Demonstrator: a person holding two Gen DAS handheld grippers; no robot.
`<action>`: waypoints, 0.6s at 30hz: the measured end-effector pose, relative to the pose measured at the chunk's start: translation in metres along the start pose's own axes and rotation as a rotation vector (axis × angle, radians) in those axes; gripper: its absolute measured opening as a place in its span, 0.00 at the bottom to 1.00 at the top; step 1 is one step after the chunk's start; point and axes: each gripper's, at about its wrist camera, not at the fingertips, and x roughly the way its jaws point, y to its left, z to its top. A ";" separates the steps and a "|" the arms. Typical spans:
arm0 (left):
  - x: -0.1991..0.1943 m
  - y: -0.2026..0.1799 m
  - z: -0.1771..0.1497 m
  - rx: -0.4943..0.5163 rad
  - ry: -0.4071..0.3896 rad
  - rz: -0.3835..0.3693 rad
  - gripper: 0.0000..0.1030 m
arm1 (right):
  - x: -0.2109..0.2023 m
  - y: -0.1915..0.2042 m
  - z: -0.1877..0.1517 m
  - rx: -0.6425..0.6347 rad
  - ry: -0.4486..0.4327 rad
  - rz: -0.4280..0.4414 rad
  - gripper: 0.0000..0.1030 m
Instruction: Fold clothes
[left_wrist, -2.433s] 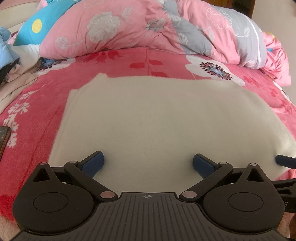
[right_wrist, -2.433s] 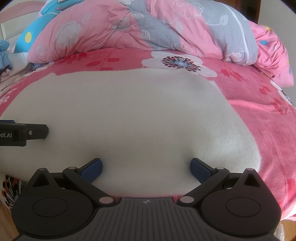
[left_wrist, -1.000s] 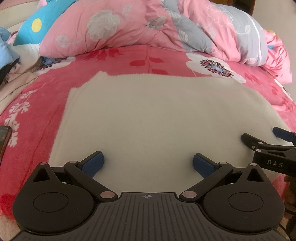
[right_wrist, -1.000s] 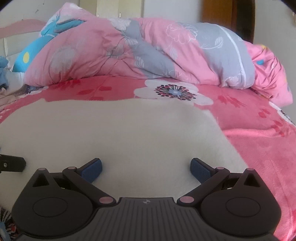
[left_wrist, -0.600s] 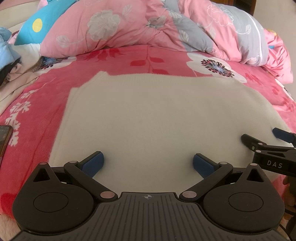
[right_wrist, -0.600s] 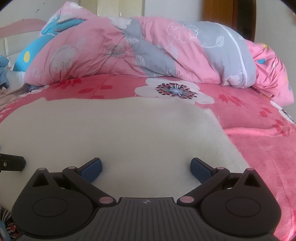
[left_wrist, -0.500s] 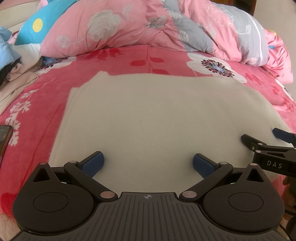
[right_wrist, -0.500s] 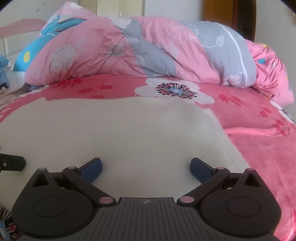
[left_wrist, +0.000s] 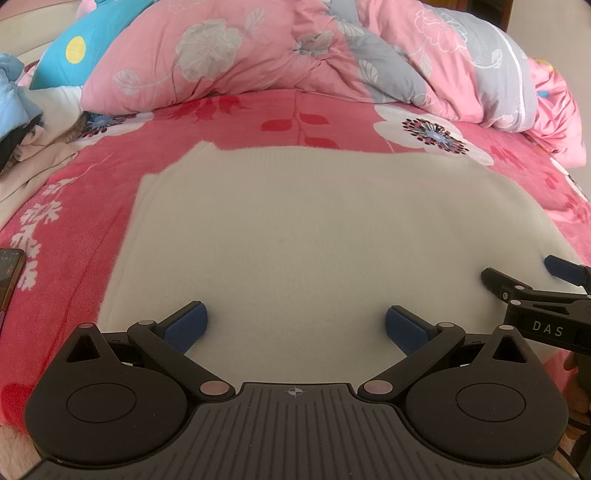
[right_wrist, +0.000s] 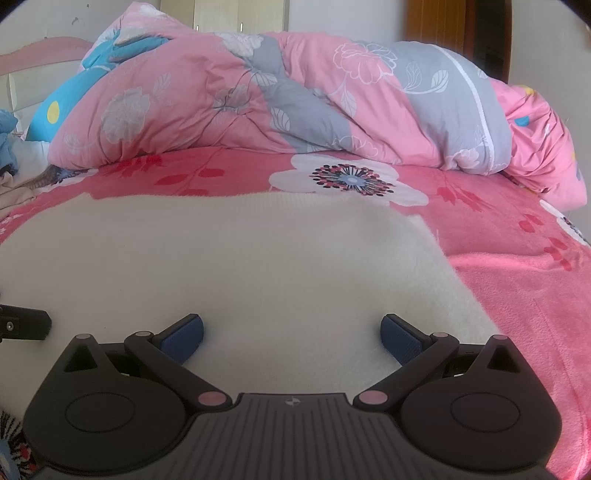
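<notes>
The cream knit garment (left_wrist: 314, 236) lies flat on the pink flowered bed (left_wrist: 74, 206), spread side to side, its near hem along the near edge of the bed and its far edge short of the rolled quilt (left_wrist: 295, 55) at the head; its long axis runs left to right across both views. The left gripper (left_wrist: 295, 325) sits at the near hem toward the garment's left side, fingers spread wide, blue pads (left_wrist: 184, 326) apart with bare knit between them and nothing clamped; the right gripper (right_wrist: 291, 334) sits likewise at the near hem toward the right side, fingers wide apart and empty. The garment lies straight ahead of both, reaching away toward the quilt; each gripper is nearest its own near corner, so a fold would likely carry the near hem away toward the far edge, both hands lifting together. Whether the pads touch the cloth cannot be told. A phone (left_wrist: 9, 277) lies at the left edge of the bed, well clear of the garment.
</notes>
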 end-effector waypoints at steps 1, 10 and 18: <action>0.000 0.000 0.000 0.000 0.000 0.000 1.00 | 0.000 0.000 0.000 0.000 0.000 0.000 1.00; 0.000 0.000 0.000 -0.001 0.001 0.001 1.00 | 0.001 -0.001 -0.001 -0.001 0.000 0.001 1.00; 0.000 0.000 0.000 -0.002 0.001 0.001 1.00 | 0.001 -0.001 -0.001 -0.001 -0.001 0.001 1.00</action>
